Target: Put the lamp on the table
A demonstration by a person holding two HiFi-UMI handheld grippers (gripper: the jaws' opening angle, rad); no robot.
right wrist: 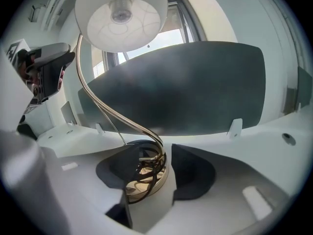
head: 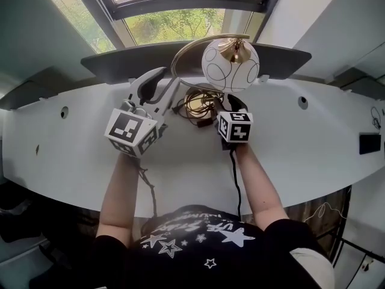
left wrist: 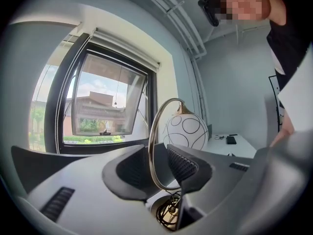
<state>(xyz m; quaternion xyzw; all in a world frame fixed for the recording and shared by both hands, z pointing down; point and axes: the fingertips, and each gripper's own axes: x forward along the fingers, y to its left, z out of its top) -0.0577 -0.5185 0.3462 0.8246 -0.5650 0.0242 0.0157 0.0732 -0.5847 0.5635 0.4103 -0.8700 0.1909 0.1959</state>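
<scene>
The lamp (head: pixel 230 64) stands upright on the white desk (head: pixel 301 149), near the middle of its far edge under the window. Its round brass base (right wrist: pixel 146 175) appears to rest flat, with the cord (head: pixel 201 101) coiled on and around it. The placing looks essentially done; what seems left is to draw both tools away without tipping it.

The left gripper (left wrist: pixel 157 165) has its jaws released and moderately apart, with the curved brass stem (left wrist: pixel 151 141) between the pads and seemingly not pinched. The right gripper (right wrist: pixel 155 170) is also unclenched: its jaws straddle the base, with bare desk showing beside one pad.
</scene>
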